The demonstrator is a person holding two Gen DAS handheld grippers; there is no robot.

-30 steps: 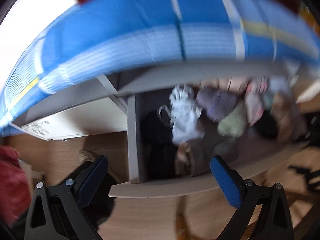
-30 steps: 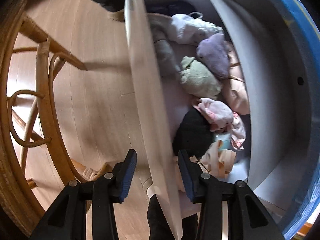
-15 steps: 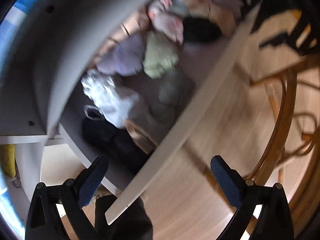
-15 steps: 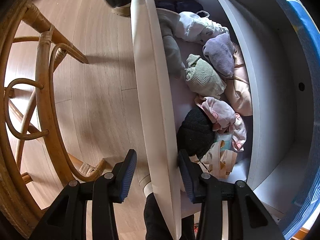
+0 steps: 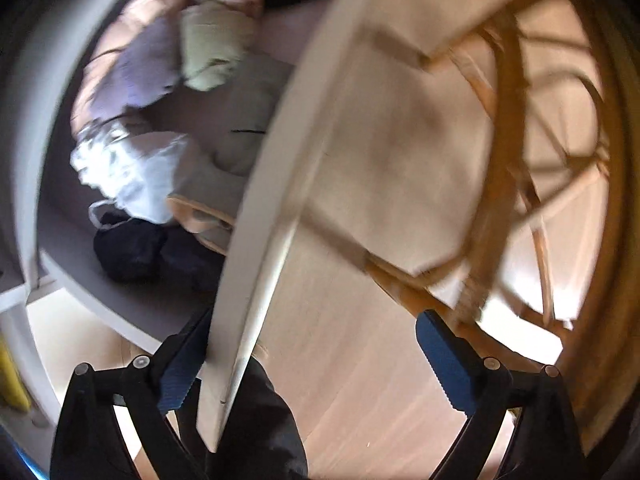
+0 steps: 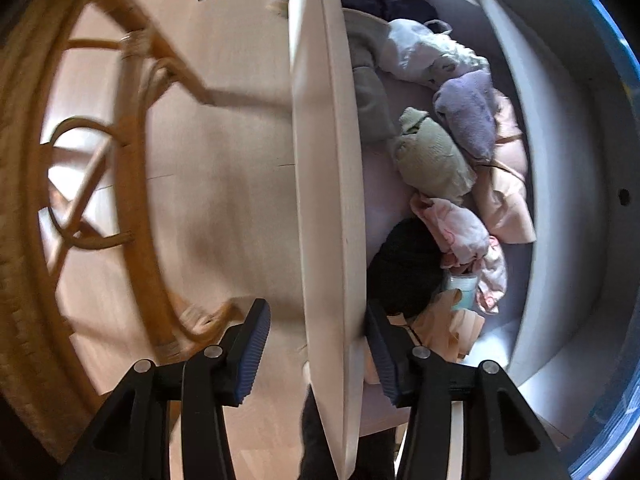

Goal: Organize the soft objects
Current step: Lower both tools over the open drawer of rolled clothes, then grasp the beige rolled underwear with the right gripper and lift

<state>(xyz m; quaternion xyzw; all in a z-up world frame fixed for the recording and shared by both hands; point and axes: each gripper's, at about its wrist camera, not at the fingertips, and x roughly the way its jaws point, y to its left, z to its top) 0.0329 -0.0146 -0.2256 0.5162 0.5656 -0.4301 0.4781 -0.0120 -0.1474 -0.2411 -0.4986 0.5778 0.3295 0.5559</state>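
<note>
The right gripper (image 6: 316, 354) straddles the drawer front (image 6: 326, 200), jaws apart on either side and not clamped on it. The left gripper (image 5: 316, 360) is spread wide, also across that panel, holding nothing; its view is blurred, so contact is unclear. The clothes (image 6: 434, 160) lie bunched inside the drawer. This looks like the drawer-handling step, likely closing. Next move needs an even push on both ends. Pale wood floor (image 6: 224, 184) below; a rattan chair (image 6: 100, 160) stands near.
</note>
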